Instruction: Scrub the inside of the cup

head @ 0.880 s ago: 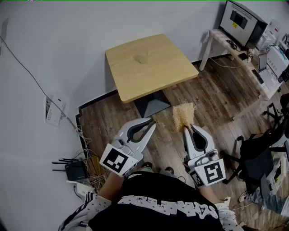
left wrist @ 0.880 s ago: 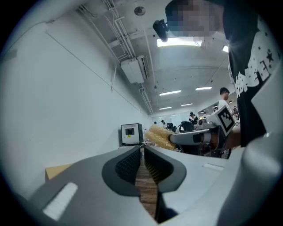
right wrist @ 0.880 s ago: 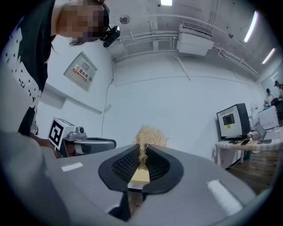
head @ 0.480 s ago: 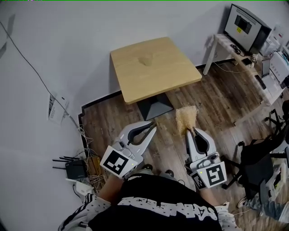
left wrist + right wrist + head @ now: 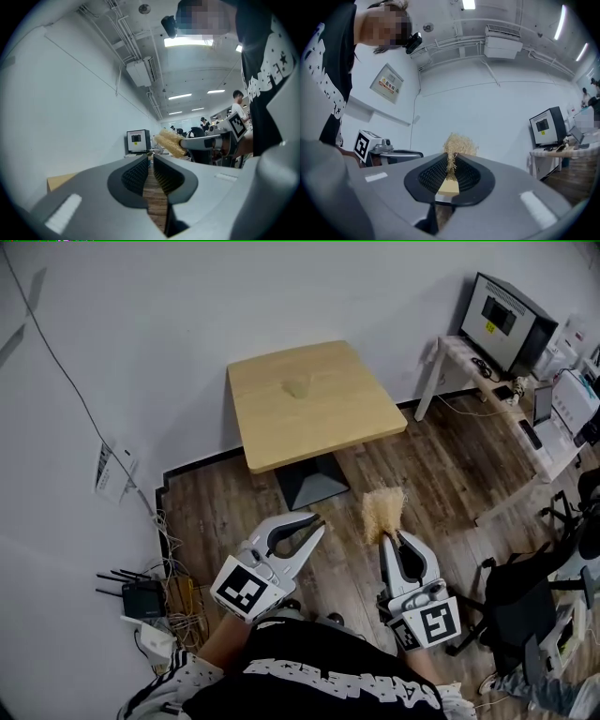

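Observation:
A small tan cup [image 5: 298,387], hard to tell from the wood, stands on the light wooden table [image 5: 356,423] ahead of me. Both grippers hang over the floor short of the table. My right gripper [image 5: 387,533] is shut on the wooden handle of a straw-coloured scrubber [image 5: 383,511], its fibre head pointing toward the table. The right gripper view shows the scrubber [image 5: 458,144] sticking out past the right gripper [image 5: 451,161]. My left gripper [image 5: 320,520] is shut with nothing in it; the left gripper view shows the left gripper [image 5: 150,158] with only a thin slit between its pads.
The table stands on a dark pedestal base [image 5: 314,486] against a white wall. A desk with a monitor [image 5: 506,313] is at the right, a black chair [image 5: 525,592] at lower right, and routers and cables [image 5: 150,601] on the floor at left.
The head view has shifted a little, so the table sits lower in the picture. Both grippers keep the same pose side by side, the scrubber still in the right one.

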